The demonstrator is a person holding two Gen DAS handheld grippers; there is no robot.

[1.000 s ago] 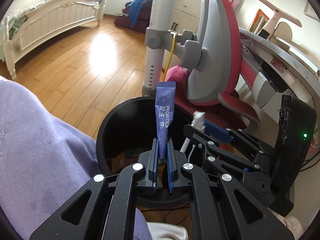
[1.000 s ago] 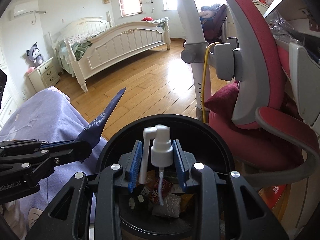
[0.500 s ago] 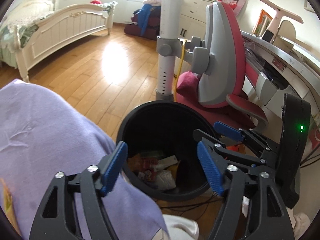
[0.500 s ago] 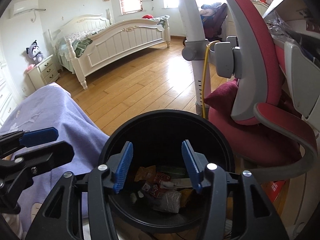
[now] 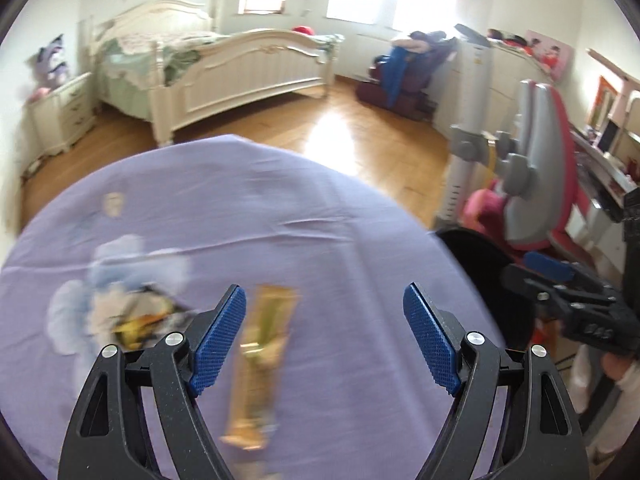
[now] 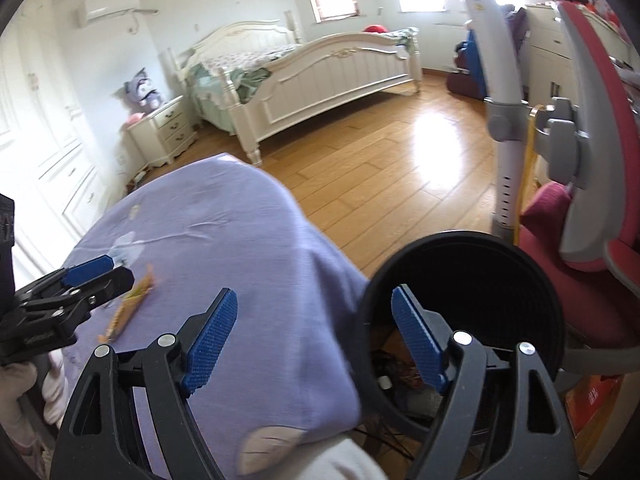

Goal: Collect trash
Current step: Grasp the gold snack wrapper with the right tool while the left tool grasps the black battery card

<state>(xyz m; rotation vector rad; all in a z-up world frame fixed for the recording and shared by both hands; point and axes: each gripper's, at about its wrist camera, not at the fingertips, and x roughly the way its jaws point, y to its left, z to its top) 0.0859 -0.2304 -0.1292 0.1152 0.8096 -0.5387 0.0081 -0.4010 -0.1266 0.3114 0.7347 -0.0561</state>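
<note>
A long golden wrapper lies on the purple sheet, just ahead of my left gripper, which is open and empty above it. It also shows in the right wrist view. A crumpled bit of trash lies on the sheet to the left, blurred. The black trash bin stands to the right of the sheet, with trash at its bottom. My right gripper is open and empty, over the sheet's edge and the bin's left rim.
A pink and grey chair and a white pole stand right behind the bin. A white bed and nightstand stand across the wooden floor. The bin lies at the sheet's right edge in the left wrist view.
Both grippers opened over the bin, dropping the blue sachet and the white pump sprayer into it. Both have since swung left; the left now hangs over the purple sheet.
</note>
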